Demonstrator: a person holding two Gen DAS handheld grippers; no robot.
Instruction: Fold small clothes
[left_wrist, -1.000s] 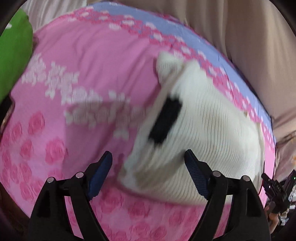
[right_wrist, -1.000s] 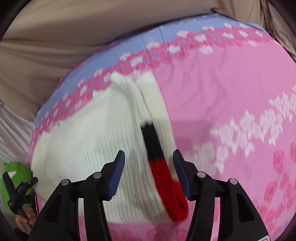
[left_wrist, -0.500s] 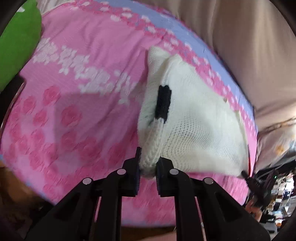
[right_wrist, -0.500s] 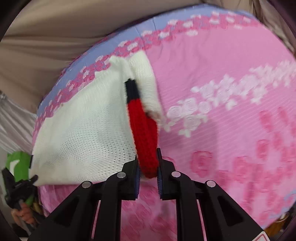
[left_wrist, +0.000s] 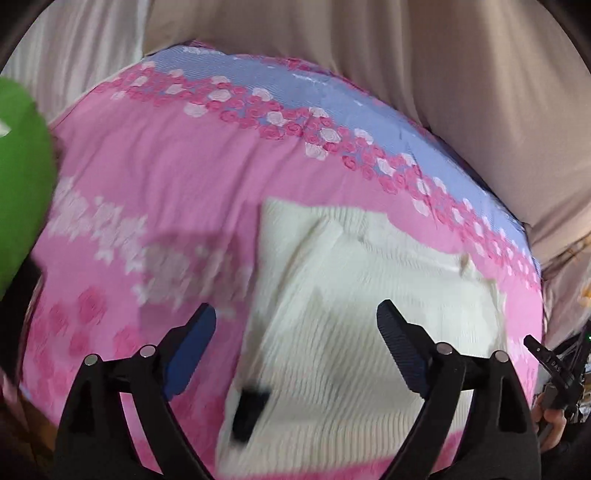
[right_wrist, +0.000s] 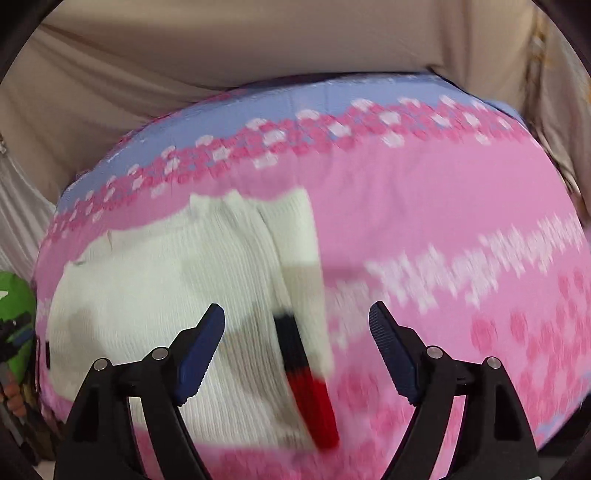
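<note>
A small white knit sweater (left_wrist: 369, 314) lies flat on a pink flowered bedspread (left_wrist: 166, 177). Its left sleeve, with a black cuff (left_wrist: 249, 410), lies folded along the left side. My left gripper (left_wrist: 295, 347) is open and empty just above the sweater's near left part. In the right wrist view the sweater (right_wrist: 166, 295) has its right sleeve, with a black and red cuff (right_wrist: 306, 380), lying along the right side. My right gripper (right_wrist: 297, 343) is open and empty, with the cuff lying between its fingers below.
Beige curtain fabric (left_wrist: 406, 74) hangs behind the bed's far edge. A green object (left_wrist: 18, 177) sits at the left of the bed. The other hand-held gripper (left_wrist: 554, 369) shows at the right edge.
Both grippers were shut on the sleeve cuffs half a second ago; now both are open and the sleeves lie dropped on the sweater. Both grippers have pulled back.
</note>
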